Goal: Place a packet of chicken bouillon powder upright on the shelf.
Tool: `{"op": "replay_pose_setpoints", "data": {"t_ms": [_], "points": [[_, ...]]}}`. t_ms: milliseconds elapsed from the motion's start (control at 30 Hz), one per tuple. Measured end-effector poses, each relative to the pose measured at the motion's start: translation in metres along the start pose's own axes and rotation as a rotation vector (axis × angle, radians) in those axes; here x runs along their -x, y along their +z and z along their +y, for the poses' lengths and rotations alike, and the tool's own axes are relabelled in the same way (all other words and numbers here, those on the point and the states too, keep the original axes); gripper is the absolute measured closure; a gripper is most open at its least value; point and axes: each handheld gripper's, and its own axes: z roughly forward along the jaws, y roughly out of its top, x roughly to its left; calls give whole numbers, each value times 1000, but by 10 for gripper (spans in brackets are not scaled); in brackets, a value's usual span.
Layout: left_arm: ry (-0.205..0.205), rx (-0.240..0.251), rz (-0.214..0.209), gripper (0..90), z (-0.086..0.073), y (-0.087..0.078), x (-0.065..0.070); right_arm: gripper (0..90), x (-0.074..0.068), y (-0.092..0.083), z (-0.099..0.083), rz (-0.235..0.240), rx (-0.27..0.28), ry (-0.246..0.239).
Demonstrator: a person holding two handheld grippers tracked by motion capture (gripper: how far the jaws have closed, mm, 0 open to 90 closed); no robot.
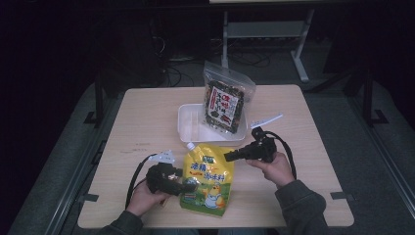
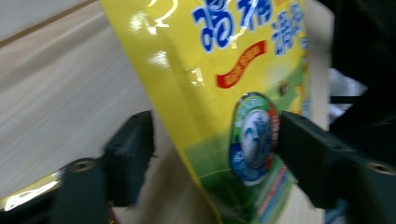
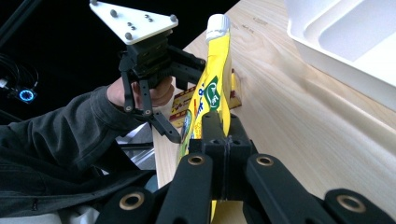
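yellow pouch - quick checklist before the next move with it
1. Left tool astride the yellow pouch: ok, its lower part sits between the jaws.
2. Left tool clamped on the pouch: cannot tell, one jaw touches, the other stands off.
3. Right tool free of the pouch: ok, jaws shut on nothing.
4. White cap on the spout: ok.
5. White tray has room: cannot tell, the seaweed bag leans in it.
6. Table beside the pouch clear: ok.

Blue Chinese characters stand on the yellow pouch [image 2: 219, 70], too blurred to read; likewise the snack bag's [image 1: 225, 105] label.
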Motion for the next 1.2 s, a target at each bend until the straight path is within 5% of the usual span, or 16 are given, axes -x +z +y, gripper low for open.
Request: {"op": "replay_pose_setpoints", "data": {"t_ms": [300, 333, 467, 500, 833, 1200], "points": [[-26, 57, -77, 677, 0, -10, -5, 891, -11, -4, 9, -22, -8, -54], [-25, 59, -84, 726, 0, -10, -5, 886, -15, -5, 12, -52, -27, -76], [-17, 73, -97, 757, 0, -12, -4, 860, -20, -5, 18, -58, -48, -105], [-10, 74, -96, 768, 0, -12, -4, 774, -21, -3, 23, -51, -72, -106], [18, 71, -96, 770, 2, -13, -1, 707, -16, 11, 41, -23, -128, -89], [10, 72, -89, 728, 2, -13, -2, 880, -20, 18, 48, -11, -163, -74]]}}
